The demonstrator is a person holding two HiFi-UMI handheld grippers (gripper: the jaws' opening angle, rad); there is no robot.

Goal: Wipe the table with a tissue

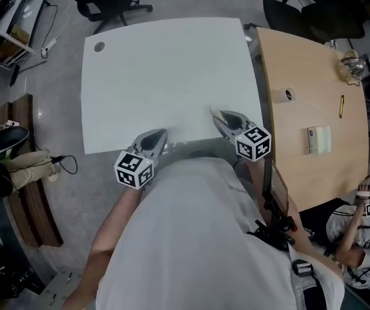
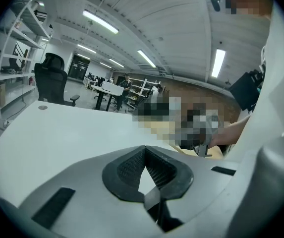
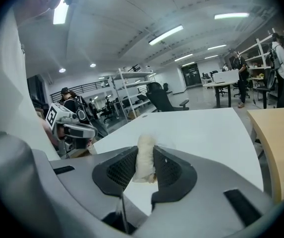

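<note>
Tissue, one wad, sat clamped in right gripper over one white table; left gripper had jaws together, empty.

A white rectangular table with a smooth matt top stands on a grey polished floor. Set into its top near the far left corner is a small round grey cable cap. Just beside its right edge stands a light wooden table. On this lie a small pale roll of tape, a slim yellow pen, a flat pale packet and, at the far end, a clear glassy object too small to identify.
</note>
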